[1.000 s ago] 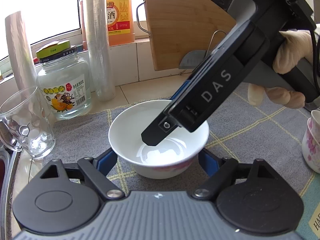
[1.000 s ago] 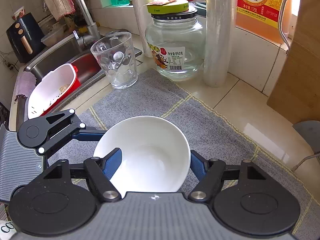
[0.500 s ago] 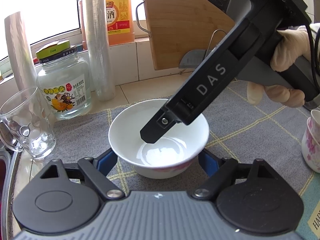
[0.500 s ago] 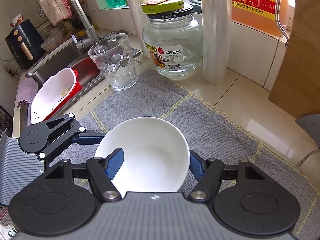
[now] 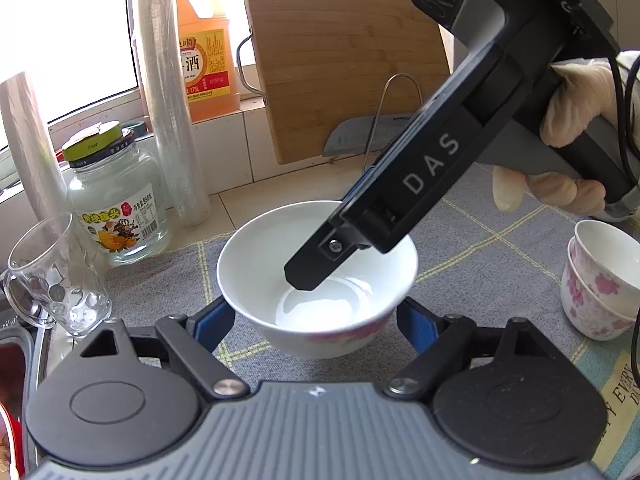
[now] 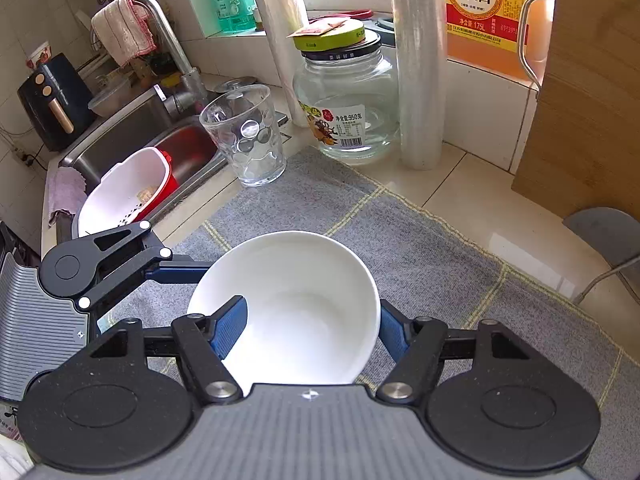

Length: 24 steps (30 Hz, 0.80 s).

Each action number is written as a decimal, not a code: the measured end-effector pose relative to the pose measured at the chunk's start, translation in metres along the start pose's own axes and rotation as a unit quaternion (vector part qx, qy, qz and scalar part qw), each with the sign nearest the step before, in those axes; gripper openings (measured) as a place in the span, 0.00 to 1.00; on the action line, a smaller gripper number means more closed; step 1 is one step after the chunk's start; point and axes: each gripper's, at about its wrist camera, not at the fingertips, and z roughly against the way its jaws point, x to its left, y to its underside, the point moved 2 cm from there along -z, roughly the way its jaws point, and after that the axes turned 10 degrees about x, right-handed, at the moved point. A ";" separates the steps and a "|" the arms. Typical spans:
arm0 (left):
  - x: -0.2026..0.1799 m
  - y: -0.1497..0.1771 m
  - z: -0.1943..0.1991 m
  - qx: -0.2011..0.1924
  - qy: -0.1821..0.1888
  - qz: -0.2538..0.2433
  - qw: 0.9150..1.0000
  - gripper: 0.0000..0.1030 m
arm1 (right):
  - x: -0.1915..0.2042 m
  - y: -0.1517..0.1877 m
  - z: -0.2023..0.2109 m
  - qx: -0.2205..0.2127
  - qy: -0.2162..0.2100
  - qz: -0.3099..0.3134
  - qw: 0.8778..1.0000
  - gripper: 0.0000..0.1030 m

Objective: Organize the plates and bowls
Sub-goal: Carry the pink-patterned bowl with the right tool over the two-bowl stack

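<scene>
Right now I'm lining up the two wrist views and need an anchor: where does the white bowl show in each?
Left wrist view: the white bowl sits low at centre on the grey mat, the right gripper reaching into it.
Right wrist view: the bowl is low at centre, one blue finger inside its rim.
Shared landmark: the green-lidded glass jar.

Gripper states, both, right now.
Left gripper: open, fingers on either side of the white bowl.
Right gripper: open, one finger inside the bowl.
</scene>
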 end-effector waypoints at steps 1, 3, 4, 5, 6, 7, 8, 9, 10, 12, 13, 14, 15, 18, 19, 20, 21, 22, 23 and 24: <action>-0.003 0.000 0.004 -0.001 0.001 -0.002 1.000 0.85 | 0.002 0.004 0.005 -0.003 0.000 0.000 1.000 0.73; -0.009 0.000 0.009 -0.001 0.005 -0.004 1.000 0.85 | 0.005 0.011 0.013 -0.007 0.002 0.002 1.000 0.73; -0.013 0.000 0.012 0.000 0.007 -0.004 1.000 0.85 | 0.007 0.014 0.016 -0.009 0.004 0.003 1.000 0.72; -0.016 0.000 0.014 0.002 0.009 -0.005 1.000 0.85 | 0.009 0.020 0.020 -0.011 0.005 0.005 1.000 0.73; -0.020 0.000 0.016 0.003 0.011 -0.007 1.000 0.85 | 0.011 0.024 0.024 -0.013 0.007 0.006 1.000 0.73; -0.024 0.001 0.018 0.004 0.012 -0.010 1.000 0.85 | 0.012 0.029 0.028 -0.015 0.008 0.006 1.000 0.73; -0.028 0.001 0.021 0.004 0.012 -0.014 1.000 0.85 | 0.014 0.033 0.031 -0.017 0.009 0.006 1.000 0.73; -0.033 0.002 0.023 0.004 0.013 -0.018 1.000 0.85 | 0.014 0.037 0.035 -0.019 0.009 0.006 1.000 0.73; -0.038 0.002 0.026 0.004 0.013 -0.021 1.000 0.85 | 0.015 0.042 0.039 -0.021 0.008 0.005 1.000 0.73; -0.047 0.003 0.030 0.004 0.016 -0.026 1.000 0.85 | 0.016 0.054 0.048 -0.025 0.008 0.002 1.000 0.73; -0.053 0.003 0.033 0.003 0.018 -0.029 0.999 0.85 | 0.016 0.060 0.053 -0.028 0.008 -0.001 1.000 0.73; -0.057 0.003 0.035 0.002 0.021 -0.031 0.999 0.85 | 0.016 0.064 0.057 -0.030 0.009 -0.003 1.000 0.73; -0.062 0.003 0.037 0.002 0.024 -0.034 0.999 0.85 | 0.015 0.069 0.060 -0.031 0.011 -0.005 0.999 0.73; -0.077 0.001 0.042 -0.002 0.033 -0.048 0.998 0.85 | 0.013 0.085 0.073 -0.038 0.018 -0.013 0.999 0.73; -0.083 0.000 0.043 -0.004 0.036 -0.053 0.998 0.85 | 0.013 0.090 0.078 -0.041 0.020 -0.016 0.999 0.73; -0.087 -0.001 0.044 -0.006 0.039 -0.057 0.998 0.85 | 0.012 0.096 0.083 -0.045 0.023 -0.021 0.998 0.73; -0.092 -0.002 0.045 -0.007 0.042 -0.063 0.997 0.85 | 0.010 0.101 0.088 -0.049 0.025 -0.025 0.998 0.73; -0.098 -0.004 0.046 -0.009 0.046 -0.068 0.997 0.85 | 0.009 0.107 0.093 -0.052 0.028 -0.030 0.998 0.73; -0.103 -0.006 0.047 -0.011 0.050 -0.072 0.996 0.85 | 0.007 0.112 0.098 -0.056 0.031 -0.035 0.997 0.73; -0.108 -0.008 0.048 -0.012 0.055 -0.076 0.996 0.85 | 0.005 0.118 0.103 -0.059 0.035 -0.041 0.997 0.73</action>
